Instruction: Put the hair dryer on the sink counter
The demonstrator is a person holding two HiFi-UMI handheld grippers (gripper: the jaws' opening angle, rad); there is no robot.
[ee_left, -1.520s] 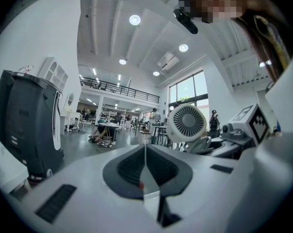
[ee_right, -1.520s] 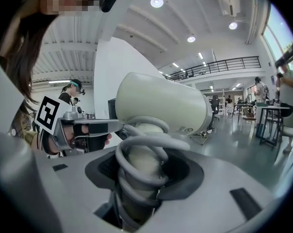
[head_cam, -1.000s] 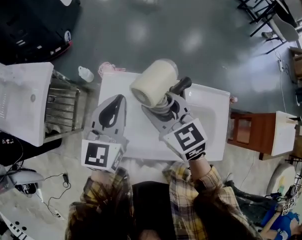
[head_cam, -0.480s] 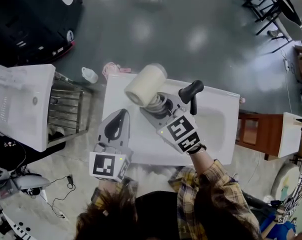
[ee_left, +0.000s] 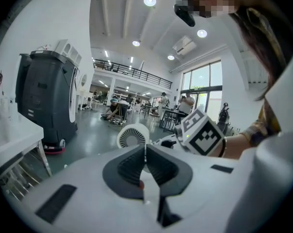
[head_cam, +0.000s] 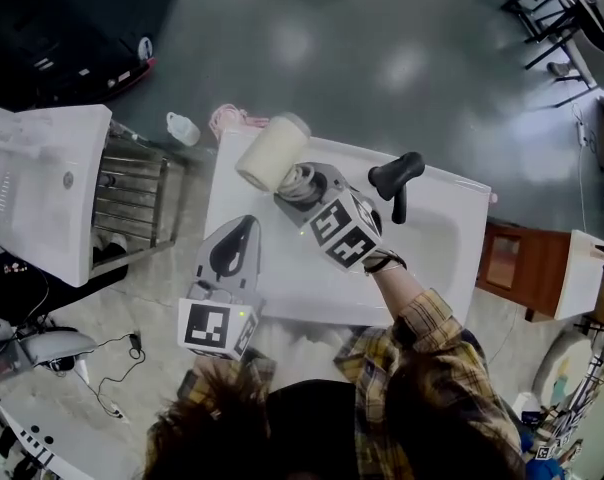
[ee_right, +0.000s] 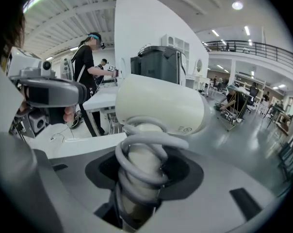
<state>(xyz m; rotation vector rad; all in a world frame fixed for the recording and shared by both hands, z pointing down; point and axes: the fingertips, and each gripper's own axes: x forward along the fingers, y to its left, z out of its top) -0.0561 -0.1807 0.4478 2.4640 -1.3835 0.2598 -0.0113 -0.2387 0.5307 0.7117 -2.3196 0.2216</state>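
Observation:
The cream hair dryer (head_cam: 272, 152) hangs just over the far left part of the white sink counter (head_cam: 282, 283). Its grey coiled cord (head_cam: 300, 180) is wound round the handle. My right gripper (head_cam: 307, 190) is shut on that handle, which shows as the hair dryer handle (ee_right: 141, 174) between the jaws, with the barrel (ee_right: 161, 106) lying across above them. My left gripper (head_cam: 232, 253) hovers over the counter's near left side, jaws shut and empty. From the left gripper (ee_left: 145, 152) the dryer's rear grille (ee_left: 133, 136) shows straight ahead.
A black faucet (head_cam: 397, 176) stands at the counter's far edge by the basin (head_cam: 432, 253). A metal rack (head_cam: 127, 203) and a white unit (head_cam: 42, 188) stand to the left. A bottle (head_cam: 183, 128) and a pink bundle (head_cam: 227, 120) lie on the floor. A brown stool (head_cam: 507, 263) is on the right.
Both grippers have sunk toward the counter. The right one carried the hair dryer down and toward the counter's far left corner, tilting further downward. The left stayed shut.

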